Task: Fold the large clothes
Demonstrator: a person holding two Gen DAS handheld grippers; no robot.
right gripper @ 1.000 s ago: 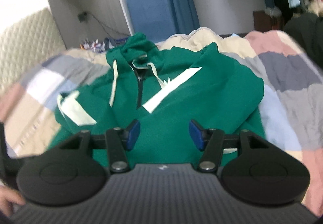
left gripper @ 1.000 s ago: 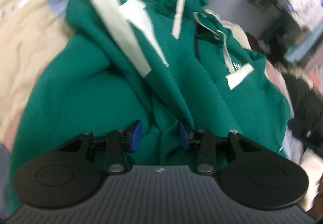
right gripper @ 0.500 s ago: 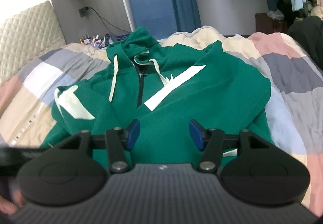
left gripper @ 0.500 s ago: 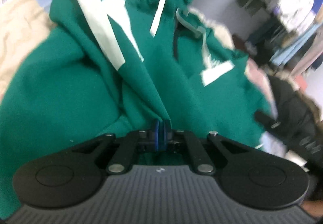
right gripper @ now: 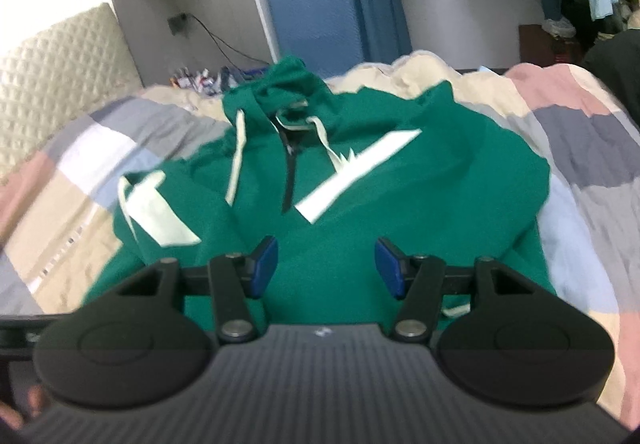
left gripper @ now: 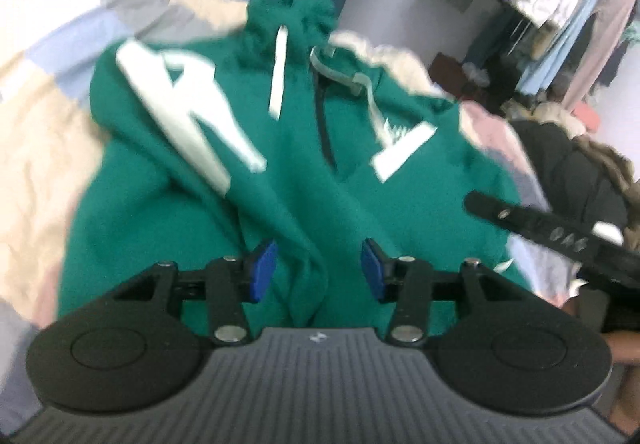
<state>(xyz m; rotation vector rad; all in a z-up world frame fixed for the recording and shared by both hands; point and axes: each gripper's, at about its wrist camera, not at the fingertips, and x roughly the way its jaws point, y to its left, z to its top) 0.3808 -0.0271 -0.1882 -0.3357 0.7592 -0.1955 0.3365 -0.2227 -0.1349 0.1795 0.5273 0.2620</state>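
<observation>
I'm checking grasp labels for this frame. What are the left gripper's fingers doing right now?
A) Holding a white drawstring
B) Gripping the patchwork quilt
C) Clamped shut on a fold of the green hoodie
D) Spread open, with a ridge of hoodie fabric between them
D: in the left wrist view the left gripper has its blue fingers well apart, a raised fold of the green hoodie lying between them, unclamped.

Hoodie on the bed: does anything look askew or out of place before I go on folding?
The hoodie is rumpled, not flat. A sleeve lies crossed over the chest, and a ridge of cloth stands between the open left claw fingers. The drawstrings trail unevenly. The right claw is open above the hem. No damage shows.
</observation>
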